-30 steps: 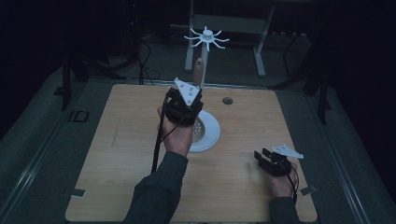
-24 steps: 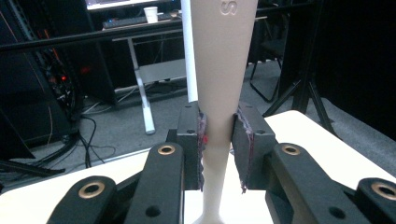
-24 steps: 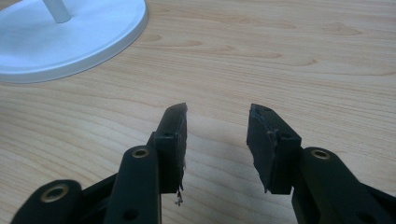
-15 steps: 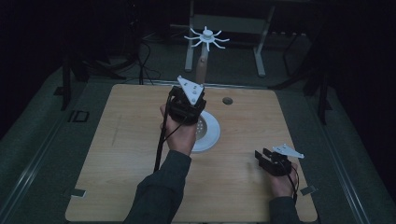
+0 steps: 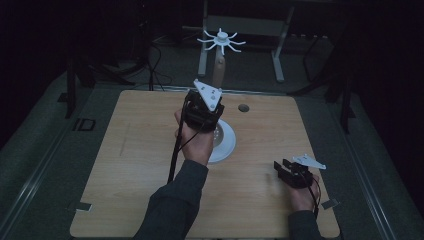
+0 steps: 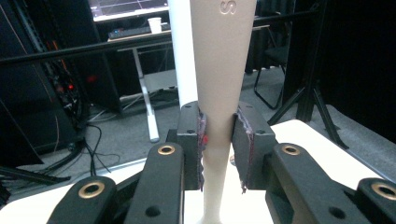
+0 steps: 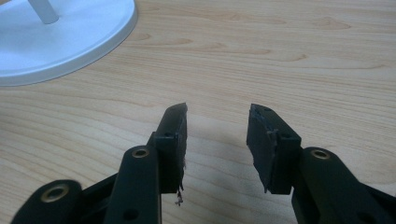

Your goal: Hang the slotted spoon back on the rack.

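- Left gripper view: my left gripper (image 6: 218, 140) clamps the beige tapered post (image 6: 218, 93) of the stand, upright over its white round base (image 5: 226, 142) mid-table (image 5: 125, 165).
- It looks stiff, smooth and top-heavy; I'd keep hold on this narrow waist.
- An embossed "S" shows near the top.
- Right gripper (image 7: 217, 140) rests open and empty on the wood.

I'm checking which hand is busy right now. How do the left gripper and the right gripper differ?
The left gripper is shut on a pale tapered piece beside the white post, while the right gripper stands open with nothing between its jaws. The left gripper is raised above the white round base; the right gripper sits low over the wooden table. Both have black jaws.
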`<state>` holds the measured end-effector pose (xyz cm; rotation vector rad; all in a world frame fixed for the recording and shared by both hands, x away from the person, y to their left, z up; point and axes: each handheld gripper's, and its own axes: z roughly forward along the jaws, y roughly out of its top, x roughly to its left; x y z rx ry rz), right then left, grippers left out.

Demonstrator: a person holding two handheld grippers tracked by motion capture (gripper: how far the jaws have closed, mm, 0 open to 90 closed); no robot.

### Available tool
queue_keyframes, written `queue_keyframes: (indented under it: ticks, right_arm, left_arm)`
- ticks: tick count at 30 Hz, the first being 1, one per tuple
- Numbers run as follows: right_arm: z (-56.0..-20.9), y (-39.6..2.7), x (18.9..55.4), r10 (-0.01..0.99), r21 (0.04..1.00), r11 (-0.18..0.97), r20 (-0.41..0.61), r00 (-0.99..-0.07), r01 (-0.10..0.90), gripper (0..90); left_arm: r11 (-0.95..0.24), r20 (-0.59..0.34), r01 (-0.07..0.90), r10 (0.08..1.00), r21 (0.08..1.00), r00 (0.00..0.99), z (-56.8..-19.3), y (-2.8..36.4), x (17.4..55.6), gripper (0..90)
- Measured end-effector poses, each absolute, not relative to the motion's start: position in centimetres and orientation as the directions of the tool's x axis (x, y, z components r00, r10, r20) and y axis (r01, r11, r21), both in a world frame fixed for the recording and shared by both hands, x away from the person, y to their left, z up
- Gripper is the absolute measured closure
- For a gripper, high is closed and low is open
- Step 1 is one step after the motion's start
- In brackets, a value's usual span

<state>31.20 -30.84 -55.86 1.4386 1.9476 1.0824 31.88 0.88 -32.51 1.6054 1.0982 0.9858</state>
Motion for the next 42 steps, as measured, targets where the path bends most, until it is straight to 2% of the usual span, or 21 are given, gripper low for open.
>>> queue_keyframes:
  ticks: [25,42]
  right_arm:
    - [-55.9,-31.0,31.2,0.947,0.814,0.119,0.079,-0.311,0.568,57.6]
    - [-55.9,-31.0,31.2,0.948,0.816,0.113,0.082,-0.306,0.567,57.3]
  left_arm:
    - [-0.201,0.156,0.204,0.964,0.958,0.217,-32.3,-0.6,32.5,74.0]
    - [-0.19,0.147,0.246,0.972,0.95,0.185,-32.4,-0.5,33.9,74.0]
